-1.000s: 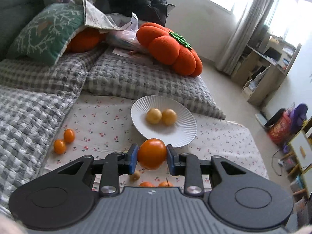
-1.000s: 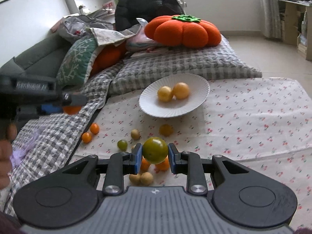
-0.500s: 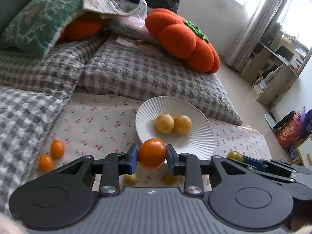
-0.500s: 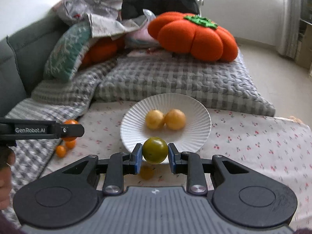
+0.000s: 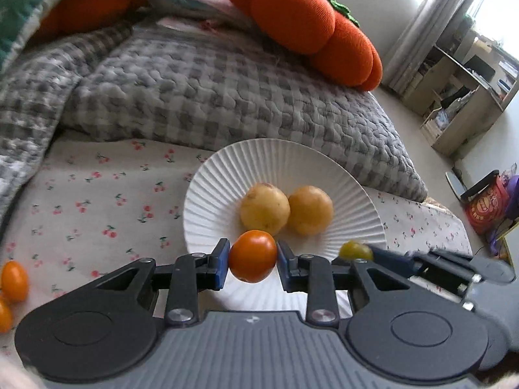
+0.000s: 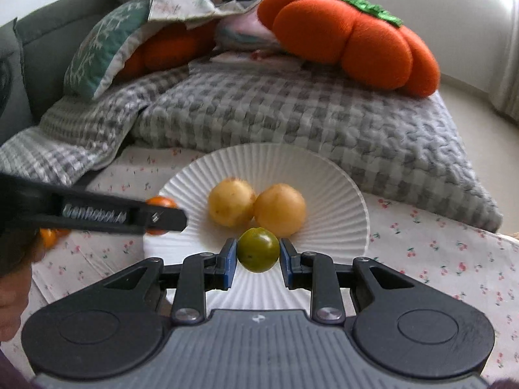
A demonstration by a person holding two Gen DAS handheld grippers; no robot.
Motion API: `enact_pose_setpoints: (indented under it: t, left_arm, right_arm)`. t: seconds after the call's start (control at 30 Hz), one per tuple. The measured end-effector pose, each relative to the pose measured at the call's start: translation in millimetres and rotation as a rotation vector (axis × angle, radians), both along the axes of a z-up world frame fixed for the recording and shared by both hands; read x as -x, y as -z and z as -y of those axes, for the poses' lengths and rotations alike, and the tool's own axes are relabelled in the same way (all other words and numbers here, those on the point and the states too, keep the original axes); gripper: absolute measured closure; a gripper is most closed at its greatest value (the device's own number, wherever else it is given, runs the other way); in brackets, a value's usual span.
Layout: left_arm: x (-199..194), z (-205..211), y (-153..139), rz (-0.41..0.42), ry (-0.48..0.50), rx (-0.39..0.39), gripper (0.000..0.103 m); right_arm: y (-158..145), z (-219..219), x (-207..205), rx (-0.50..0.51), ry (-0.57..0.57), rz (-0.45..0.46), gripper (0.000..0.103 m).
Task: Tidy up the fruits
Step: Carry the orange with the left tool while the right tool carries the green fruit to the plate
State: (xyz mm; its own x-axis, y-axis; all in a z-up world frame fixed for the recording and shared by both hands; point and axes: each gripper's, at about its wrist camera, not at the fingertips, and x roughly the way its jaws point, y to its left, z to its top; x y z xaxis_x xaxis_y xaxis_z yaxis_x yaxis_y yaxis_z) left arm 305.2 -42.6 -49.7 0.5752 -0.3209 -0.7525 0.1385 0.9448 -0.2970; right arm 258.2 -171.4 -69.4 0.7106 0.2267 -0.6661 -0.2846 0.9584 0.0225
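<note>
A white ribbed plate point(image 5: 324, 165) point(image 6: 337, 181) lies on the cherry-print cloth and holds two yellow fruits point(image 5: 264, 208) point(image 6: 231, 206). My left gripper point(image 5: 253, 257) is shut on an orange tomato point(image 5: 252, 256) over the plate's near rim. My right gripper point(image 6: 258, 254) is shut on a green tomato point(image 6: 258, 250), just above the plate in front of the yellow fruits. In the left wrist view the right gripper reaches in from the right with the green tomato point(image 5: 355, 250). The left gripper's side and its orange tomato point(image 6: 161, 201) show at the left of the right wrist view.
Two small orange tomatoes point(image 5: 13, 280) lie on the cloth at the far left. A grey checked quilt point(image 5: 227, 90) rises behind the plate, with an orange pumpkin cushion point(image 5: 308, 22) and a green pillow point(image 6: 103, 45) on it. A hand point(image 6: 13, 298) shows at the left edge.
Both grippers moved forward and down, from the loose fruit on the cloth to over the plate, each still holding its tomato. The plate now looks much larger and closer.
</note>
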Motion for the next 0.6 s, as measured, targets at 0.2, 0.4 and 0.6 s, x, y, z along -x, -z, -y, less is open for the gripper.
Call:
enact_pose_setpoints:
  t: [0.2, 0.4, 0.6]
  left_arm:
    - [-10, 4, 16, -0.025, 0.012, 0.023, 0.085]
    - [-14, 9, 23, -0.016, 0.027, 0.044, 0.085]
    - [-19, 14, 30, -0.008, 0.022, 0.053, 0.085]
  right_arm:
    - [13, 1, -9, 0.016, -0.021, 0.015, 0.078]
    - [23, -4, -15, 0.045, -0.027, 0.018, 0.078]
    - [30, -8, -18, 0.040, -0.030, 0.020, 0.078]
